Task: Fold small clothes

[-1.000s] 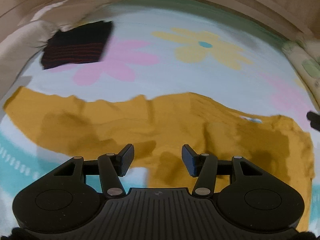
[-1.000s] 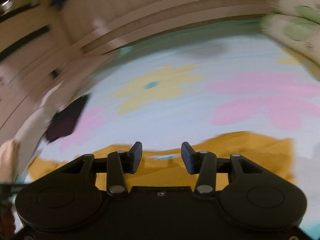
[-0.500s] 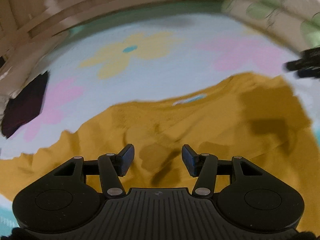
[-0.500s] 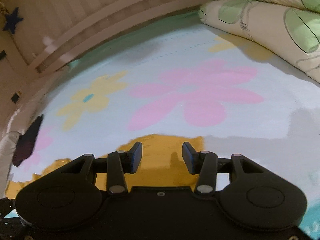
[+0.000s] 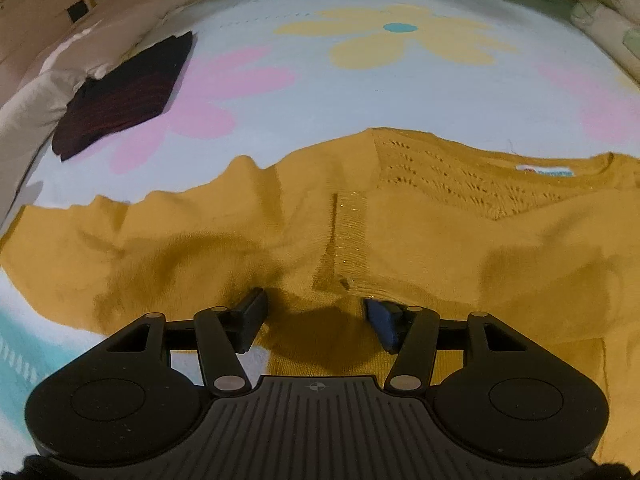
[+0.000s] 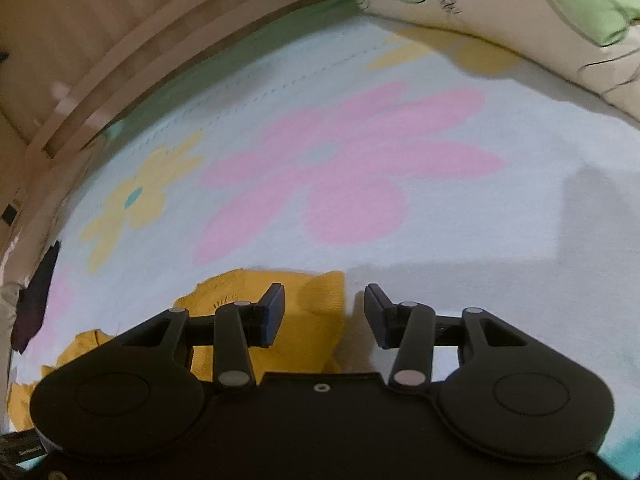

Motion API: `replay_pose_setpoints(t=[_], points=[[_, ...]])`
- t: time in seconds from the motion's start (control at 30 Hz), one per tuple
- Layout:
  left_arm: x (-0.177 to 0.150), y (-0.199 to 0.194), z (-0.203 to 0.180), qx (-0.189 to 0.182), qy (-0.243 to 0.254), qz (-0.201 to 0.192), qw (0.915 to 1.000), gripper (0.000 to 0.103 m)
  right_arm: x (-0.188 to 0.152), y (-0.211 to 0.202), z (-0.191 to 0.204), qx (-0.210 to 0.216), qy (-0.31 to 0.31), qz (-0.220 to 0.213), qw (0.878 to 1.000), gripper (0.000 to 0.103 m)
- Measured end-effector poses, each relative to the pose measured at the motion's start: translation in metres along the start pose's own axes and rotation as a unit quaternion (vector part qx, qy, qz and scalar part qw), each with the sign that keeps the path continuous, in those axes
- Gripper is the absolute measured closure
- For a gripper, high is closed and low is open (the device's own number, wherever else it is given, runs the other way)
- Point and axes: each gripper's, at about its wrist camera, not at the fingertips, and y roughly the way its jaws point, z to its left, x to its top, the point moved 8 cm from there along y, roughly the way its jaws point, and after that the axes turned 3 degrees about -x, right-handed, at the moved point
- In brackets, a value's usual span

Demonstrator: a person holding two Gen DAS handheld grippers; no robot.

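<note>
— Nearest, on the left? Left gripper (image 5: 314,322) low over the mustard knit sweater (image 5: 420,236), jaws parting, dark fold of knit between them, pads not pressing.
— And on the right? Right gripper (image 6: 324,316) over the sweater's cuff end (image 6: 312,320), jaws narrowing, cuff edge between them, not yet pinched.
— Sweater itself? Spread flat across the flowered bedsheet (image 5: 304,92), neck label (image 5: 544,171) off to the right.
— Farther back? Folded dark striped garment (image 5: 124,96) at the far left, well apart from the sweater. Leaf-print pillow (image 6: 520,8) at the far right, wooden bed rail (image 6: 152,56) behind.
</note>
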Motion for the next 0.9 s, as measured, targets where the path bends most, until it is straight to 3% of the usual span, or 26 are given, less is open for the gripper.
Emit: replay_pose_setpoints(t=[0.03,0.07,0.1,0.23,0.33,0.37,0.4,0.43,0.53,0.7,0.9], points=[[0.001,0.0,0.0,0.001,0.002,-0.001,1.0,0.048,0.0,0.003,0.001,0.005,-0.006,0.004,1.0,0.076],[0.002,0.001,0.0,0.0,0.003,0.0,1.0,0.049,0.002,0.006,0.005,0.009,-0.015,0.004,1.0,0.092],[0.0,-0.001,-0.003,-0.001,0.002,0.0,1.0,0.049,0.006,0.004,0.01,0.006,-0.029,-0.009,1.0,0.092],[0.002,0.0,-0.002,-0.006,-0.003,-0.002,1.0,0.048,0.027,-0.008,0.026,0.005,-0.056,-0.074,0.996,0.092],[0.0,-0.002,-0.003,-0.005,0.0,-0.005,1.0,0.048,0.02,0.006,0.019,-0.032,-0.054,-0.063,0.996,0.09],[0.0,-0.002,-0.002,-0.006,0.0,-0.005,1.0,0.048,0.016,0.011,0.012,-0.049,-0.043,-0.054,0.996,0.083],[0.0,-0.002,-0.002,-0.008,0.0,-0.005,1.0,0.048,0.015,0.012,0.005,-0.059,-0.029,-0.052,0.996,0.082],[0.0,-0.002,-0.002,-0.009,-0.001,-0.006,0.9999,0.048,0.017,0.011,0.001,-0.058,-0.016,-0.053,0.997,0.08],[0.001,-0.001,0.001,-0.017,-0.006,-0.005,0.9998,0.049,0.028,-0.005,-0.008,-0.038,0.001,-0.064,0.997,0.059],[0.005,0.0,0.009,-0.028,-0.02,-0.002,0.9994,0.049,0.025,-0.026,-0.012,-0.019,-0.012,-0.027,0.999,0.055],[0.012,-0.008,0.047,0.013,-0.082,-0.02,0.9964,0.05,-0.016,-0.039,-0.02,-0.023,-0.033,0.048,0.998,0.055]])
